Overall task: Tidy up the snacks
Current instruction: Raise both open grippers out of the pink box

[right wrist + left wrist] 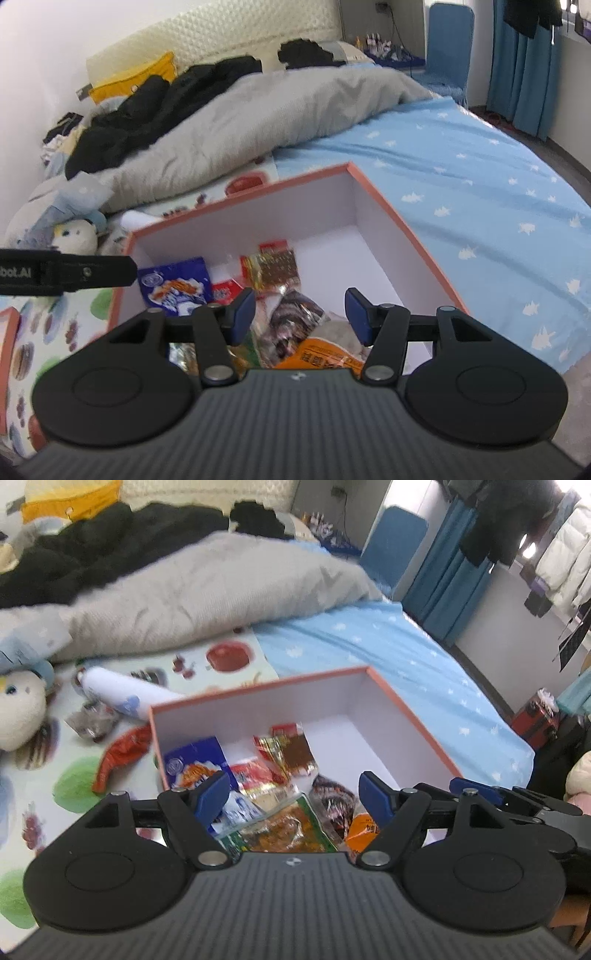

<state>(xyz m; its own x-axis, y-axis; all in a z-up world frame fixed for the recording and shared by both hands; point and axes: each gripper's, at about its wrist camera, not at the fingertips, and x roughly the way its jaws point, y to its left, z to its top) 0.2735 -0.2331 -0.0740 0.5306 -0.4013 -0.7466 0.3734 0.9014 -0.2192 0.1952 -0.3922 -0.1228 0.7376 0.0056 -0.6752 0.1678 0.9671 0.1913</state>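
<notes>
Snack packets are lying heaped in the near half of an open box (410, 716) with an orange rim and white inner walls, which is sitting on a bed where a fruit-printed mat (74, 786) is meeting a blue star-patterned sheet (388, 653). Inside the box, a blue packet (195, 760) is leaning by the left wall, a red and brown packet (295, 749) is lying toward the middle, a green-edged packet (280, 827) and a dark crinkled wrapper (332, 797) are lying nearer the cameras, and an orange packet (325, 354) is resting at the near edge. The far half of the box floor is showing bare white.

The left gripper (294, 797) is hovering over the pile with its fingers (212, 794) spread apart and released, nothing pressed between them. The right gripper (301, 314) is hovering over the same pile, its fingers (356, 314) likewise parted and gripping nothing; part of the left tool is crossing the left edge of the right wrist view.

Outside the box, on the mat, a red wrapper (122, 753), a white cylindrical package (122, 694) and a small clear-wrapped item (92, 723) are lying to its left, near a plush toy (18, 709). A grey duvet (221, 587) and dark clothing (92, 550) are covering the far part of the bed
</notes>
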